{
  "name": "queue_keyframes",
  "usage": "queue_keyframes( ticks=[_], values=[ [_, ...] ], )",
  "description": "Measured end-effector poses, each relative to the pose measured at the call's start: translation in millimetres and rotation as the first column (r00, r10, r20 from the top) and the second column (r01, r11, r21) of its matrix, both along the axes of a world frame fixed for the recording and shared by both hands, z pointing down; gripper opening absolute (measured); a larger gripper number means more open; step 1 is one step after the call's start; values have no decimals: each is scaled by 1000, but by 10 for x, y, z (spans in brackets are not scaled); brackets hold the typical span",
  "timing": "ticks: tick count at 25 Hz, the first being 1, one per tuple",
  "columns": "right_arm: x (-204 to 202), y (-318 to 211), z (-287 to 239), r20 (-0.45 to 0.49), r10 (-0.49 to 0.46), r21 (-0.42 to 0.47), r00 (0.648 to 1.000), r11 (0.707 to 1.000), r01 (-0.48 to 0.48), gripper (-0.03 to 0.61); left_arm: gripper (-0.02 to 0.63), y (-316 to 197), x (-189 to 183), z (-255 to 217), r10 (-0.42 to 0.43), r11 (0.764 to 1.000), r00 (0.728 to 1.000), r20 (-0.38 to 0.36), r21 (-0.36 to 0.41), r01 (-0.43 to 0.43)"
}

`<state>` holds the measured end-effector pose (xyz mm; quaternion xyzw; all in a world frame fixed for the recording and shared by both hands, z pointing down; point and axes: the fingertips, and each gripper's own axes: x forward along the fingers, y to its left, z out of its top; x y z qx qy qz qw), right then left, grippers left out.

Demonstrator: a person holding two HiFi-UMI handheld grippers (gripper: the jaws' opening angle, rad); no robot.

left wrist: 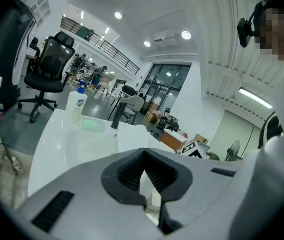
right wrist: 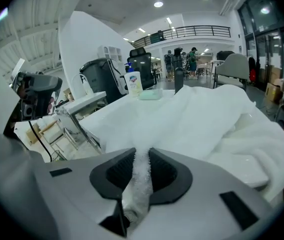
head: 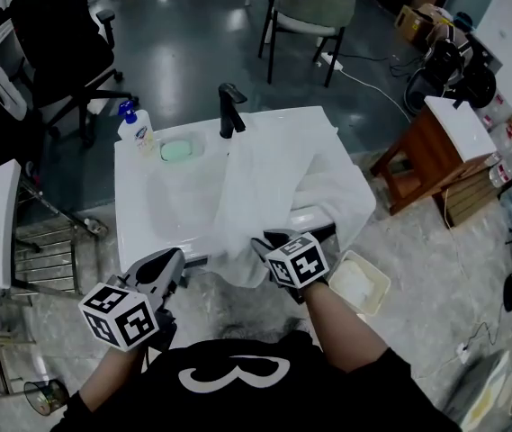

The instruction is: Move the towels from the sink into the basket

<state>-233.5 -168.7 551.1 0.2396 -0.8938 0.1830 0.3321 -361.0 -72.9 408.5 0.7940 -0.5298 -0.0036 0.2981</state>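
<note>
One white towel [head: 278, 183] drapes over the sink [head: 157, 210] front, centre frame; right gripper [head: 269, 241] pinches its near fold, probably to haul it to the basket [head: 361, 282], lower right. Left gripper [head: 167, 261] closed, empty, lower left.

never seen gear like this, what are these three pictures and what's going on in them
A person holds a two-jaw tool in each hand. One picture looks down from a head camera; the other two come from cameras on each tool. The white sink carries a black tap, a soap bottle and a big white towel. The right gripper has its jaws pinched on the towel. The left gripper is empty, jaws together. A white basket sits on the floor beside the sink.
</note>
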Motion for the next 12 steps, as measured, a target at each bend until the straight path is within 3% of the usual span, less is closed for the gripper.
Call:
queue_keyframes(
  ticks=[7,12],
  values=[
    [123,-47,-496,124,77,44,989,996,-83,72,5,3,44,-51,6,1000,1000,-9,6,-6],
    [262,-138,-1127,253,127,101,959,982,-157,71,5,1,111,-82,17,1000,1000,-15,15,-17]
  ],
)
